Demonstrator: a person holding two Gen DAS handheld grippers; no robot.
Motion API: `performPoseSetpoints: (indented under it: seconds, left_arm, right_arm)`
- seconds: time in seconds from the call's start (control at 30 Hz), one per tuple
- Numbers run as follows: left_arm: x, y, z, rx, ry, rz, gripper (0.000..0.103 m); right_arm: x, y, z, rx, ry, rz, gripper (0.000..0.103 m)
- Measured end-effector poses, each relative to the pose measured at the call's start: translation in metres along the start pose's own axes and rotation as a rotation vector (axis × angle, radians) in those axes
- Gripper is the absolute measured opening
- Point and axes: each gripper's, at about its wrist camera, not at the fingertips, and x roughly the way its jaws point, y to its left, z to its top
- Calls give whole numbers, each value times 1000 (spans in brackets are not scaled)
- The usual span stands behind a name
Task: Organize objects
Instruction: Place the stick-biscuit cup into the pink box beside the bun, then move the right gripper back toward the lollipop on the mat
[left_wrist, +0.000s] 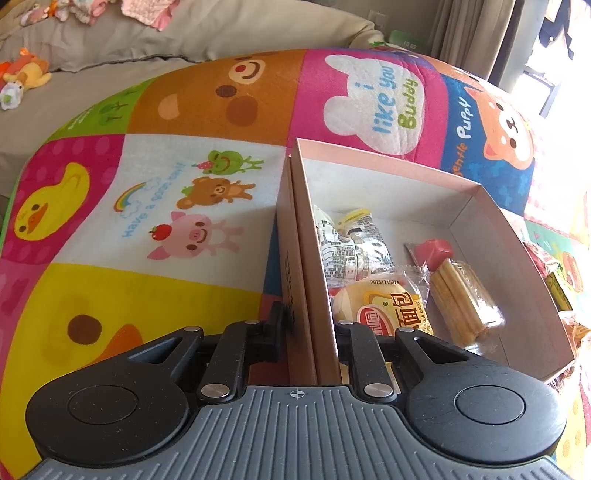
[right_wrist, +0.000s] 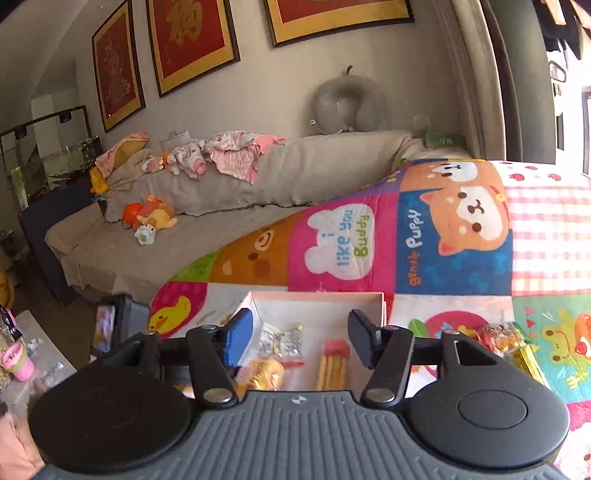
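Observation:
A shallow pink cardboard box (left_wrist: 476, 221) lies on a patchwork animal mat (left_wrist: 184, 206). It holds a bread packet (left_wrist: 384, 314), a clear pack of biscuit sticks (left_wrist: 465, 299), a red candy (left_wrist: 432, 251) and grey-white printed packets (left_wrist: 351, 251). My left gripper (left_wrist: 310, 328) is shut on the box's left wall, one finger outside and one inside. In the right wrist view the box (right_wrist: 317, 295) sits below and ahead, with the biscuit sticks (right_wrist: 332, 365) and bread packet (right_wrist: 264, 373) showing. My right gripper (right_wrist: 301, 339) hovers above it, open, holding nothing.
Loose snack packets (right_wrist: 506, 339) lie on the mat to the right of the box. A grey sofa (right_wrist: 221, 236) with plush toys (right_wrist: 151, 218) and baby clothes runs behind the mat. A pink cup (right_wrist: 18, 363) stands on a low surface at far left.

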Motion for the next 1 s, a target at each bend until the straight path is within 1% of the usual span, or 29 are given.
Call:
performPoseSetpoints:
  seconds: [0.1, 0.23, 0.3, 0.37, 0.43, 0.5, 0.53, 0.63, 0.77, 0.9, 1.0]
  left_arm:
    - [0, 0, 0, -1, -2, 0, 19]
    - [0, -1, 0, -4, -2, 7, 18]
    - [-1, -2, 0, -4, 0, 11, 18]
    - [-1, -3, 0, -3, 3, 15, 18]
    - [0, -3, 1, -3, 6, 18, 18]
    - [0, -4, 2, -2, 7, 23, 18]
    - [0, -5, 2, -1, 8, 25, 17]
    - [0, -4, 2, -3, 9, 23, 17]
    - [0, -3, 2, -2, 9, 20, 17]
    - [0, -3, 1, -4, 7, 20, 17]
    - [0, -3, 1, -4, 9, 21, 17]
  right_arm:
    - [-14, -14, -42, -40, 33, -97, 71]
    - [-28, -32, -94, -37, 108, -189, 77]
    - [-29, -40, -113, -8, 135, -236, 77]
    - [-29, -52, -126, 68, 156, -246, 77]
    - [-30, -64, -132, 149, 158, -248, 78]
    - [-29, -71, -135, 196, 151, -264, 83]
    - [-27, -73, -135, 208, 150, -279, 84]
    - [-21, -76, -136, 209, 159, -313, 85]
    - [-10, -81, -130, 220, 155, -327, 85]
    - [1, -82, -119, 233, 147, -328, 85]
    - [10, -77, -114, 238, 159, -319, 86]
